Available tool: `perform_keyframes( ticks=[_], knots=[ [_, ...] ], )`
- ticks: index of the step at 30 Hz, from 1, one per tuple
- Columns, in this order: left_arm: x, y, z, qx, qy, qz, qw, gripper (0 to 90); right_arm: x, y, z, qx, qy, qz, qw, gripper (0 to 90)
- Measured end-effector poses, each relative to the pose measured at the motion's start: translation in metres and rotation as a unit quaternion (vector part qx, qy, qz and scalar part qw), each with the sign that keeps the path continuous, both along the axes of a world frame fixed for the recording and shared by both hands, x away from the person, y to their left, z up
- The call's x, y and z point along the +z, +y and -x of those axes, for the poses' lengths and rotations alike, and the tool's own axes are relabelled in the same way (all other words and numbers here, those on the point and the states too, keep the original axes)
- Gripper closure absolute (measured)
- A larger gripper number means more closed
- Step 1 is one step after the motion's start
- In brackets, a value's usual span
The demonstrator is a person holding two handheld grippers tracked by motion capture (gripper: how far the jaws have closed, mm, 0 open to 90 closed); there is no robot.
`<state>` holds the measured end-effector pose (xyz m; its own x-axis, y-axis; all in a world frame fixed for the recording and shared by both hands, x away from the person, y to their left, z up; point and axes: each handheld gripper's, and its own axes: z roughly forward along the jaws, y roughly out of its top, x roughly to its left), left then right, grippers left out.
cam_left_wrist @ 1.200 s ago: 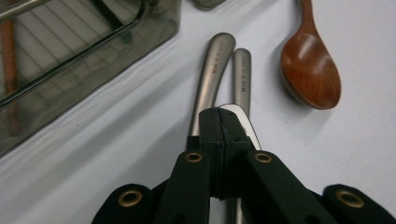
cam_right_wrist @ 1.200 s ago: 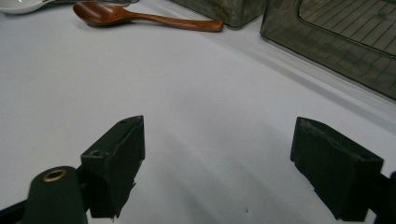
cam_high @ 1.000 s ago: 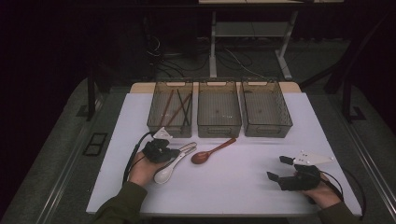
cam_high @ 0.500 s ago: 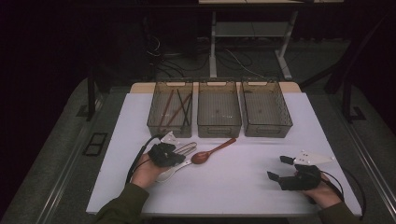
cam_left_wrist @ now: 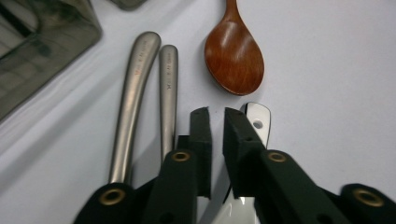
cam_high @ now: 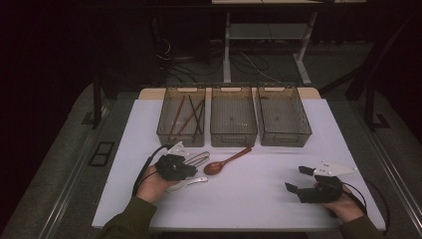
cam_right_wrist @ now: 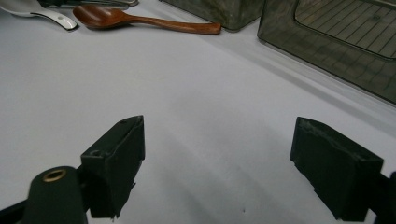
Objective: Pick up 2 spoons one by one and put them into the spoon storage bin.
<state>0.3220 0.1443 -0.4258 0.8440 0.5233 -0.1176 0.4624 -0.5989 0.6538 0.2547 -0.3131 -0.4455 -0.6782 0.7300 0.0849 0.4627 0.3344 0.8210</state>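
Forearms in dark sleeves come in at the near edge of the white worktop (cam_high: 259,199) in the high view, each hand carrying a claw. The right claw (cam_high: 298,180) rests near the right front edge, well apart from everything else; its own view shows the two black jaws (cam_right_wrist: 219,172) standing wide over bare worktop, nothing between them.

The left claw (cam_high: 189,169) sits over a small cluster of cutlery left of centre. From above it looks merely like a dark lump on top of a white spoon (cam_high: 191,183). The left gripper view gives the detail: the jaws have just been opening and stand a narrow slit apart, with the white spoon's handle (cam_left_wrist: 258,122), hole near its tip, lying under and just past the right jaw. Whether the pads press on it cannot be told. Beside the jaws on the left lie two metal handles (cam_left_wrist: 149,88), side by side and nearly touching.

Just beyond the jaw tips lies the bowl of a wooden spoon (cam_left_wrist: 233,56); the high view shows its handle (cam_high: 234,158) angling away toward the bins.

Farthest off, three smoky clear bins (cam_high: 234,119) stand in a row. The left bin (cam_high: 181,117) holds long sticks, seemingly chopsticks; the other two look bare.
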Motion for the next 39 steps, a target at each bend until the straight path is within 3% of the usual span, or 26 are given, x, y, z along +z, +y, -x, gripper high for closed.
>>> perform_keyframes(
  ticks=[8,11,15,20,28,35,39],
  knots=[
    [0.003,0.027,0.020,0.029,-0.009,0.029,0.9991,58.0,0.000,0.000,0.000,0.000,-0.001,0.000,1.0000,17.6],
    [0.002,0.034,0.027,0.032,-0.015,0.032,0.9989,52.4,0.000,0.000,0.000,0.000,-0.001,0.001,1.0000,17.7],
    [-0.003,0.039,0.034,0.033,-0.019,0.019,0.9991,48.0,0.000,0.000,0.000,0.000,-0.001,0.001,1.0000,17.7],
    [-0.006,0.041,0.034,0.040,-0.015,0.013,0.9990,46.5,0.000,0.001,0.000,0.001,-0.002,0.002,1.0000,17.7],
    [-0.009,0.040,0.035,0.028,-0.012,-0.005,0.9995,46.3,0.000,0.000,0.000,0.001,-0.001,0.001,1.0000,17.7],
    [-0.007,0.044,0.037,0.037,-0.017,-0.004,0.9992,46.8,0.000,0.001,0.000,0.000,-0.002,0.002,1.0000,17.7],
    [-0.010,0.046,0.039,0.040,-0.009,-0.008,0.9991,47.1,0.000,0.001,0.000,0.001,-0.001,0.002,1.0000,17.7]
  ],
)
